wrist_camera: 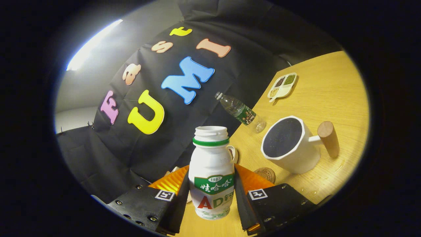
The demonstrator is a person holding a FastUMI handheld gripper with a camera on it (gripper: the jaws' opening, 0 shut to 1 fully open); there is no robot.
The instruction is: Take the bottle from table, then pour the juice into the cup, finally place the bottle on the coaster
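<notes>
At lower centre of the frame, we see the white bottle point(212, 174), uncapped with a green ring below its neck, clamped between the two fingers of the claw point(211, 194), both pressing its sides. To the right stands the white cup point(289, 149), its mouth dark and a wooden handle jutting right. A round coaster point(265, 173) lies partly hidden between cup and right finger. Further back, right of centre, a clear water bottle point(239, 112) stands near the edge of the wooden worktop point(329, 89), and a divided dish point(283, 85) sits in the upper right. Black cloth walls the booth; a bright light strip glows in the upper left. A small white object behind the bottle is hard to make out.
</notes>
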